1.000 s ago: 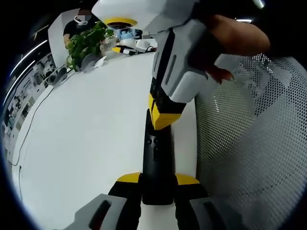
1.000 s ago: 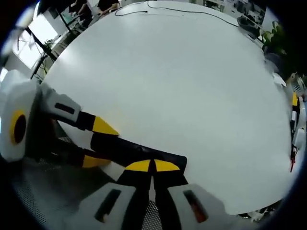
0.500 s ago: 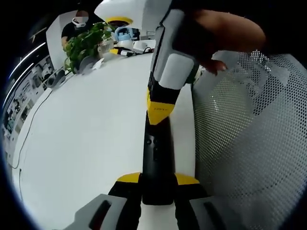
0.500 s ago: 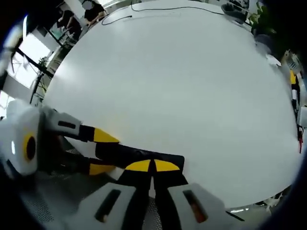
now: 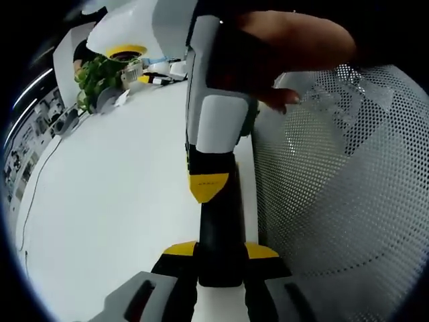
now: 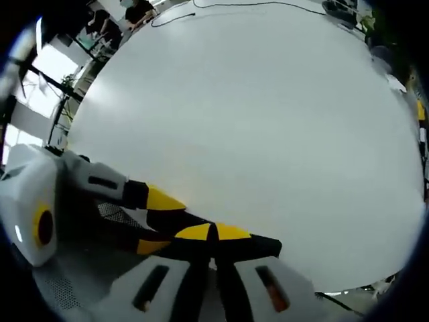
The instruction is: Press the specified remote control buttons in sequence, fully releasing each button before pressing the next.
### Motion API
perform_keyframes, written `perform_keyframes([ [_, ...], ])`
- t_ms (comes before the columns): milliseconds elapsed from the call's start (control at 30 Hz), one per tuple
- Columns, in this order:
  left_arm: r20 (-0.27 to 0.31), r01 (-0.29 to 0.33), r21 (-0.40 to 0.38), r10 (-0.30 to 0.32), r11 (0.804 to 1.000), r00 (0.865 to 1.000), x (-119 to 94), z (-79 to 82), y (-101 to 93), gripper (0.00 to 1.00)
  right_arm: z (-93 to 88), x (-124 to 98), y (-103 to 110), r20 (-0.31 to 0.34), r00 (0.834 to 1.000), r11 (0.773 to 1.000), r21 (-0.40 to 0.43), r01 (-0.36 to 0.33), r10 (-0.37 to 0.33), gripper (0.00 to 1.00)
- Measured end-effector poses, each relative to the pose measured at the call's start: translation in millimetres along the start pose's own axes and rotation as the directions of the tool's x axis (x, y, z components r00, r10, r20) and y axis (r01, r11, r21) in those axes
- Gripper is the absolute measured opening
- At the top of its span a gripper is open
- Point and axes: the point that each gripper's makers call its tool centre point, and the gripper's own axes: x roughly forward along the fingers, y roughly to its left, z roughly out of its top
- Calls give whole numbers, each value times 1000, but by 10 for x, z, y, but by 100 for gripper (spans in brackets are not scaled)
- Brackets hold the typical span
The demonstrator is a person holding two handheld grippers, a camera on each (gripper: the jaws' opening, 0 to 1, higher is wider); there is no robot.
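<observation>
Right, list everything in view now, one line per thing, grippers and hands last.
Slim black plastic remote control: one, black, clamped between the left gripper's jaws, jutting past the table edge.
Large white table: one, white, stretching away under both grippers.
White perforated mesh chair back: one, white, beside the table edge in the left gripper view.
Green leafy plant: one, green, at the table's far end.
Thin dark cable: one, dark, across the far table edge in the right gripper view.
Small cluttered items: several, mixed colours, beside the plant; too small to identify.
Left gripper: one, yellow-tipped, shut on the remote.
Right gripper: one, yellow-tipped, jaws shut, tips on the remote.
Person's hand: one, holding the right gripper.
</observation>
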Motion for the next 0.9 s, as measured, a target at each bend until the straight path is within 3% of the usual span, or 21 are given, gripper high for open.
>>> perform_keyframes([
  [333, 9, -2, -3, 2, 1000, 1000, 0, 5, -1, 25, 0, 15, 8, 11, 1000, 999, -46, 23, -22, 0],
  [633, 11, -7, -7, 7, 1000, 1000, 5, 9, 14, 25, 81, 66, -17, 76, 995, 994, -85, 67, -60, 0],
  [667, 11, -5, -9, 5, 1000, 1000, 5, 9, 9, 26, 61, 141, -210, 65, 984, 970, -170, 175, -166, 0],
  [700, 6, 2, 0, -2, 1000, 1000, 1, 2, -7, 26, 145, 125, -8, 77, 996, 962, -266, 62, -43, 0],
  [733, 9, 3, 2, -3, 1000, 1000, 1, 5, -6, 27, 61, 68, -60, 27, 994, 974, -201, 109, -106, 0],
  [767, 8, 0, -2, 0, 1000, 1000, 4, 5, -1, 27, 113, 75, -50, 66, 991, 980, -150, 127, -119, 0],
  [900, 5, 0, 3, 0, 1000, 1000, 4, 8, -4, 27, 69, 121, -111, 67, 993, 983, -147, 111, -102, 0],
])
